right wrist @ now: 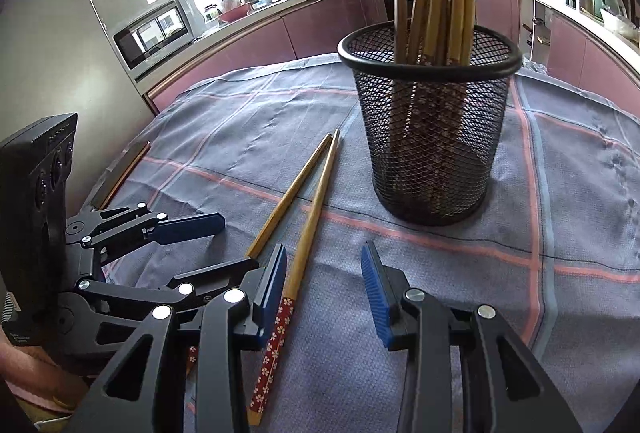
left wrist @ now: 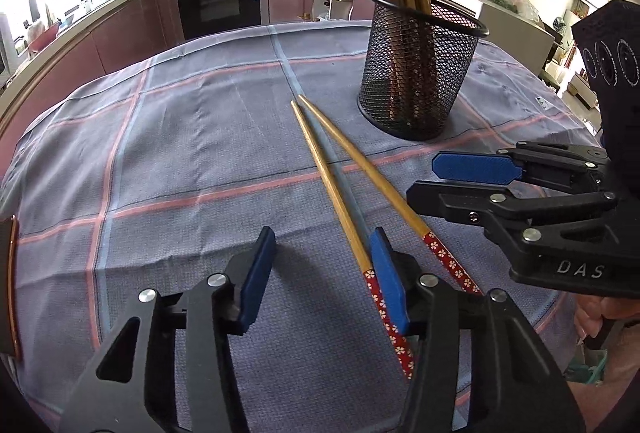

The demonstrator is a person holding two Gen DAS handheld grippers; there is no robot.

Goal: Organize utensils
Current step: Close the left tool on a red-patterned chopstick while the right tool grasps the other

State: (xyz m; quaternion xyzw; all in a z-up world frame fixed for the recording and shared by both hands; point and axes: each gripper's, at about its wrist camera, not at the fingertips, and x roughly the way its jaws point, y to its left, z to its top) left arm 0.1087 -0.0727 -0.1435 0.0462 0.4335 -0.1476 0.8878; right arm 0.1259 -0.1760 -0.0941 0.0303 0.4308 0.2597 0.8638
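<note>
Most chopsticks already stand in the mesh holder point(left wrist: 420, 73) upper right, two chopsticks point(left wrist: 340, 193) remain mid-frame, both grippers' jaws part-open, empty.

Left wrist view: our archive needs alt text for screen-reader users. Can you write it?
Two chopsticks with red flowered ends lie on a checked cloth, one passing by the right pad of the open left tongs. Behind them a black mesh cup holds more chopsticks; the right tongs, also open, reach in from the right.
</note>
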